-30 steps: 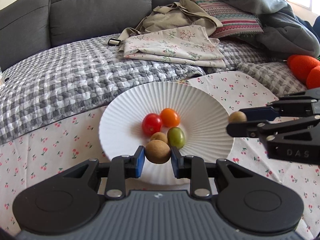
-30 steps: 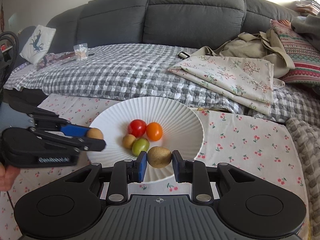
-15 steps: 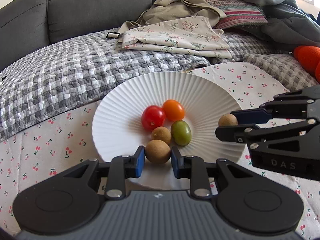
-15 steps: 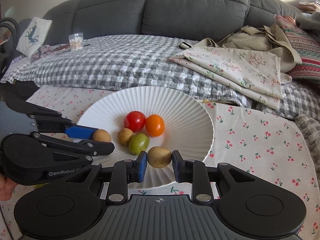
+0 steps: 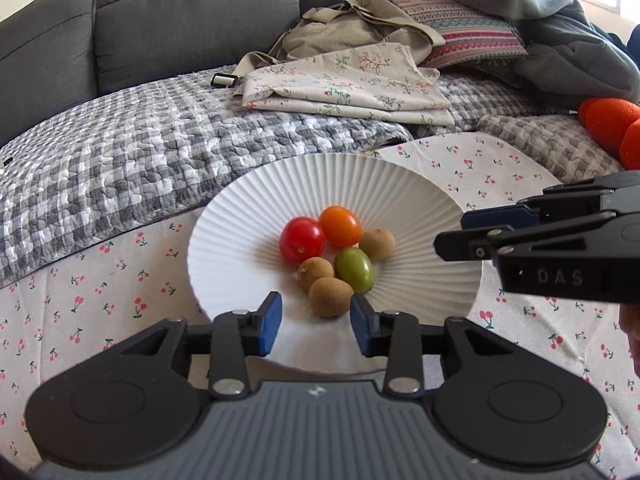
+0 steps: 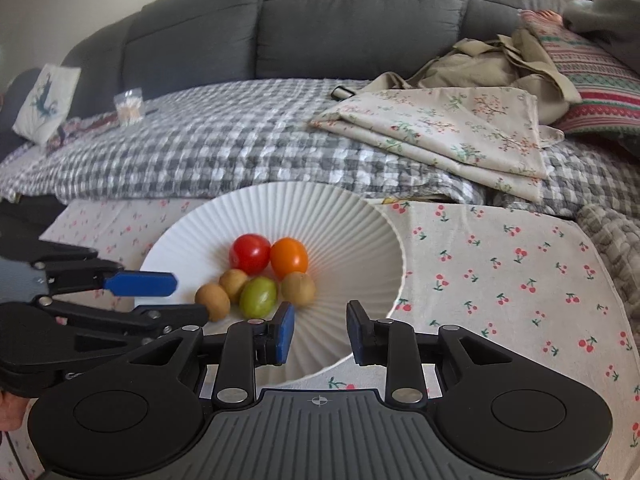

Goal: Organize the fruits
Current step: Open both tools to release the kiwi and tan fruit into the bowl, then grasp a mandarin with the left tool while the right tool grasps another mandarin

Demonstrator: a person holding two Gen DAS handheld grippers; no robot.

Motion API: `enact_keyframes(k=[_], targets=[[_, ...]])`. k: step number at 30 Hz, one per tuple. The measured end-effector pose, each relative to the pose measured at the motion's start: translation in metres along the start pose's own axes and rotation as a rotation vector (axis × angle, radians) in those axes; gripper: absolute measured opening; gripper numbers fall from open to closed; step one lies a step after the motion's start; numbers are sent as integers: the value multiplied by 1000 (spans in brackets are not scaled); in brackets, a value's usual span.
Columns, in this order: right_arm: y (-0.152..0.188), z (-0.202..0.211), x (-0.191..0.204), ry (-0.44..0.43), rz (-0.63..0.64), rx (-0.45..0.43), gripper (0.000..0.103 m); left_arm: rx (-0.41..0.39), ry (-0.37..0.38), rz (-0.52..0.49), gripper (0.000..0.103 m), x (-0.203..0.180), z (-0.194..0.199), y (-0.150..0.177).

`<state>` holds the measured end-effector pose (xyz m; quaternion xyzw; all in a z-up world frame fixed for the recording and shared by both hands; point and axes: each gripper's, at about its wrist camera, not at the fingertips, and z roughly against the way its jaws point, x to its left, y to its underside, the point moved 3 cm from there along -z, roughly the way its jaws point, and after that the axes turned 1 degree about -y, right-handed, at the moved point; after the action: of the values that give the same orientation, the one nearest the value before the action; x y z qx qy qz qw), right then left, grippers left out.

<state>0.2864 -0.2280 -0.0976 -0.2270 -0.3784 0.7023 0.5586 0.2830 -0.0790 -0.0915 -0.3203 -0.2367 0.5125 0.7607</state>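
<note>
A white ribbed plate (image 5: 240,208) (image 6: 360,216) holds a red tomato (image 5: 302,240) (image 6: 250,253), an orange tomato (image 5: 340,226) (image 6: 289,256), a green one (image 5: 354,264) (image 6: 258,296) and three brown fruits. My left gripper (image 5: 316,326) (image 6: 172,300) is opening. One brown fruit (image 5: 330,296) (image 6: 212,302) lies on the plate at its fingertips, with neither pad touching it. My right gripper (image 6: 320,334) (image 5: 460,236) is opening too, with nothing between its fingers. Another brown fruit (image 6: 298,288) (image 5: 376,244) rests just beyond its left finger. The third brown fruit (image 5: 316,272) (image 6: 234,280) sits among the pile.
The plate stands on a cherry-print cloth (image 6: 500,280). Behind it a grey checked quilt (image 5: 120,160) covers a dark sofa, with a folded floral cloth (image 5: 340,80), a beige bag and a striped pillow (image 5: 460,36). Orange knitted things (image 5: 612,120) lie at the far right.
Both grippers have opened a little and let go of their brown fruits. The left one's fruit now lies at its fingertips. The right one's has come to rest against the pile.
</note>
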Motion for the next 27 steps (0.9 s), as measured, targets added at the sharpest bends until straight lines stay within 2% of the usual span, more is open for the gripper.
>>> enact_keyframes(k=[4, 13, 23, 27], targets=[[-1, 6, -4, -2, -12, -5, 33, 2, -5, 7, 38, 5, 7, 1], [-1, 19, -2, -10, -24, 4, 33, 15, -15, 39, 38, 17, 30, 11], [10, 49, 5, -38, -28, 9, 53, 32, -20, 87, 49, 24, 67, 26], [17, 62, 10, -68, -33, 15, 62, 36, -22, 107, 61, 25, 79, 34]])
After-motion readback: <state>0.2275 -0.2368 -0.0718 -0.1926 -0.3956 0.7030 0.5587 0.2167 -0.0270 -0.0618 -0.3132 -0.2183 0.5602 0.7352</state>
